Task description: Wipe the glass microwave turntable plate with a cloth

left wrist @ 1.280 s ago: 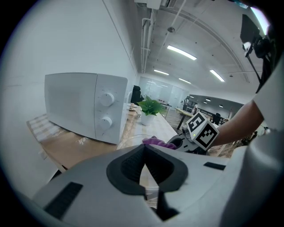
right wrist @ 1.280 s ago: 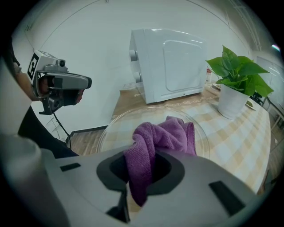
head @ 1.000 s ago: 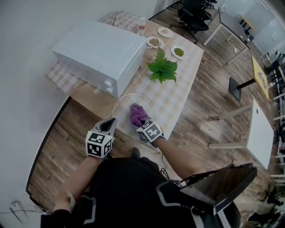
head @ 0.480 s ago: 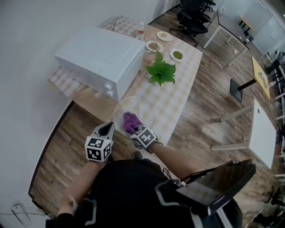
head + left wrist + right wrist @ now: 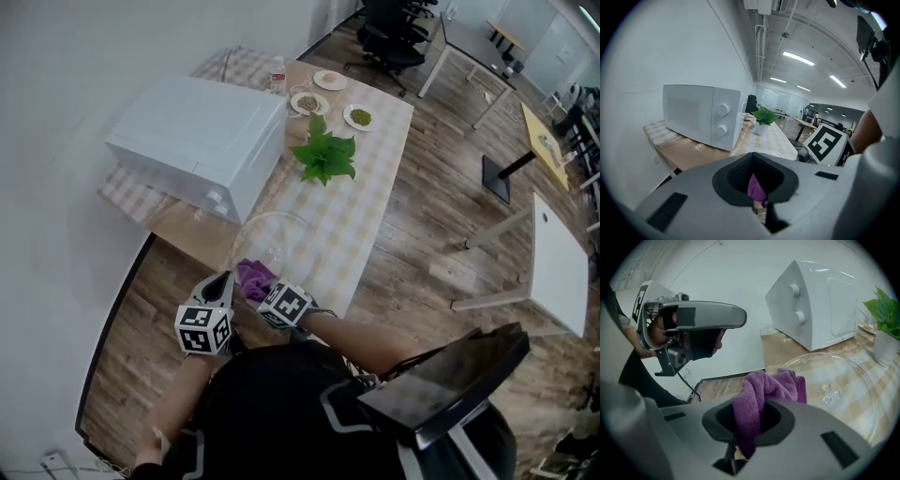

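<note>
Right tool (image 5: pixel 267 292) presses cloth (image 5: pixel 251 276) on plate (image 5: pixel 284 232) left tool (image 5: pixel 225 281) seemingly grips.

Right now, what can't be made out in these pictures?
- Food on the three small dishes: too small, head view.
- Right tool tips: wrapped by the purple cloth, right gripper view.
- Where cloth meets glass plate: hidden behind tool body there; tiny in head view.

Right gripper (image 5: pixel 265 289) clamped on cloth (image 5: pixel 251 275) at plate (image 5: pixel 286 232) near rim. Left gripper (image 5: pixel 223 281) jaws together, empty, just beside that rim.
</note>
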Action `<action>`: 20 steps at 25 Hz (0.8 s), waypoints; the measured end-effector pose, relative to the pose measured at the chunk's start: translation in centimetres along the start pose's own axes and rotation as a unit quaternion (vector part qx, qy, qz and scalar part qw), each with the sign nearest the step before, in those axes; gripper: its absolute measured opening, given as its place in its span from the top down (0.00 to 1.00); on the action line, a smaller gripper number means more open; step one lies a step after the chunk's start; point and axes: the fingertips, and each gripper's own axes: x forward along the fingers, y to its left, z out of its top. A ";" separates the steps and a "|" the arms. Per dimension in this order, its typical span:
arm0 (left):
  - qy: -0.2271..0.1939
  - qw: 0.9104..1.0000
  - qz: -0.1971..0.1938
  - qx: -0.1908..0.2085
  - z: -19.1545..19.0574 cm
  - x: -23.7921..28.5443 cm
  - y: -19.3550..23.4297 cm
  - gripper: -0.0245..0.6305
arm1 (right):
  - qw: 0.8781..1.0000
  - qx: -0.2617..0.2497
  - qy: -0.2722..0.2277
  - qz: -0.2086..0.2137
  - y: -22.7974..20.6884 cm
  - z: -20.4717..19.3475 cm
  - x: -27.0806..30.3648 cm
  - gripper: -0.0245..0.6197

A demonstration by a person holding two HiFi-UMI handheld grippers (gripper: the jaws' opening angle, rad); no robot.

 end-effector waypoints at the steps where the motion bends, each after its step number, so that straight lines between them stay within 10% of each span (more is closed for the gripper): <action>1: -0.001 1.000 0.003 -0.002 0.0 -0.1 0.1 0.95 | 1.000 -0.005 -0.002 0.004 0.4 0.2 0.0 0.88; 20: -0.011 1.000 -0.015 -0.003 2.6 2.6 -2.0 0.95 | 0.992 0.035 -0.117 -0.031 -6.6 4.9 -9.3 0.87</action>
